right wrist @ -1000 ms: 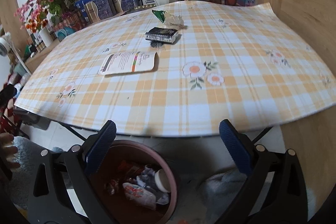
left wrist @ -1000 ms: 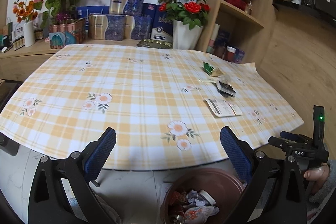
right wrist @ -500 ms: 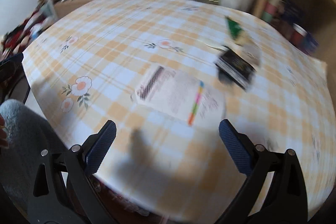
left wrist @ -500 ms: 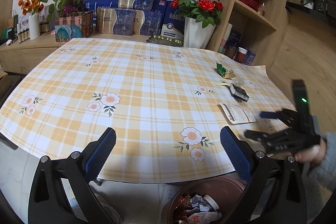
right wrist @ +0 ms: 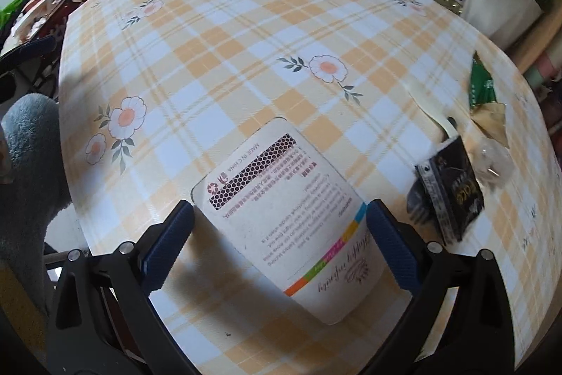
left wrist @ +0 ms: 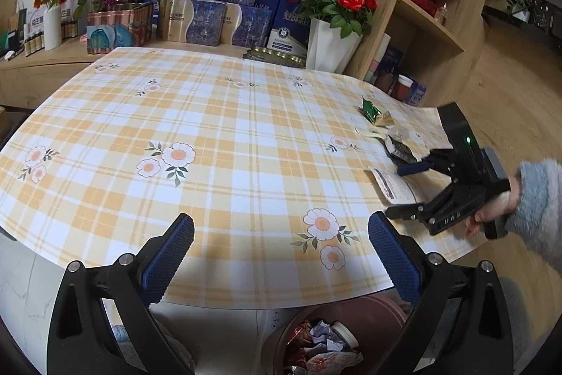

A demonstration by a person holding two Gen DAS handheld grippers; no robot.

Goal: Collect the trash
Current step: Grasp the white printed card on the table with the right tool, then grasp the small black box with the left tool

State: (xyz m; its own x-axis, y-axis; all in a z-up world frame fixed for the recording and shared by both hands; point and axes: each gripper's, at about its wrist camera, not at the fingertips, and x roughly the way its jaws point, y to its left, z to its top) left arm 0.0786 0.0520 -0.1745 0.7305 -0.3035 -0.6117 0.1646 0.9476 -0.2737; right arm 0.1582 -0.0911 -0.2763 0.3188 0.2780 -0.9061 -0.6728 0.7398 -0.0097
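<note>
A: Where's the trash?

B: The white pouch (right wrist: 291, 217) lies flat on the checked tablecloth (right wrist: 246, 23) near its edge, between the right gripper (right wrist: 280, 222)'s wide-open, empty jaws.

A: How to take it well?

B: I'd lower until 1 pad slips under its long edge, then pinch; flat film slides easily. Mind the black packet (right wrist: 453, 188) just beside it.

A: The other one?

B: The left gripper (left wrist: 281, 243) hangs open and empty, above the brown bin (left wrist: 337, 336) below the table.
</note>
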